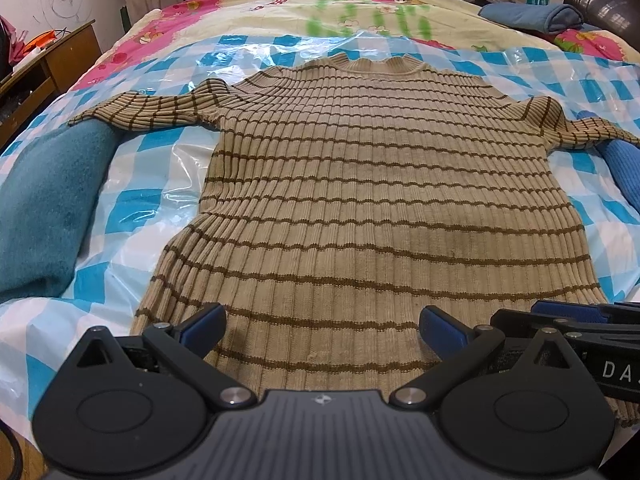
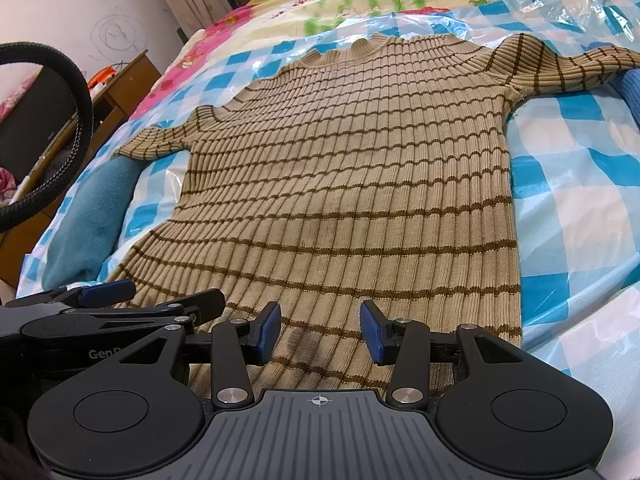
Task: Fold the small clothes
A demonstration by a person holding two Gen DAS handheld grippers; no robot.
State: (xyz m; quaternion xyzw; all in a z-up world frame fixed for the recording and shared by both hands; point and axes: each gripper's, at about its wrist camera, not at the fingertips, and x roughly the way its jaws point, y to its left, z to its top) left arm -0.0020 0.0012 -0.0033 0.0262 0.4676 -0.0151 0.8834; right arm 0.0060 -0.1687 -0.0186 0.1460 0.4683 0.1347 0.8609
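A tan ribbed sweater with brown stripes (image 1: pixel 360 184) lies flat on the bed, collar at the far end, both short sleeves spread out; it also shows in the right wrist view (image 2: pixel 352 184). My left gripper (image 1: pixel 322 326) is open and empty, hovering over the sweater's near hem. My right gripper (image 2: pixel 320 332) is open and empty, over the hem just to the right of the left one. The right gripper also shows at the right edge of the left wrist view (image 1: pixel 568 314). The left gripper shows at the left of the right wrist view (image 2: pixel 120 300).
A blue-and-white checked plastic sheet (image 1: pixel 152 200) covers the floral bedspread (image 1: pixel 280 12). A teal cloth (image 1: pixel 44 208) lies left of the sweater, a blue knit (image 1: pixel 624 172) at right, a folded blue garment (image 1: pixel 532 16) far right. A wooden desk (image 1: pixel 44 68) stands left.
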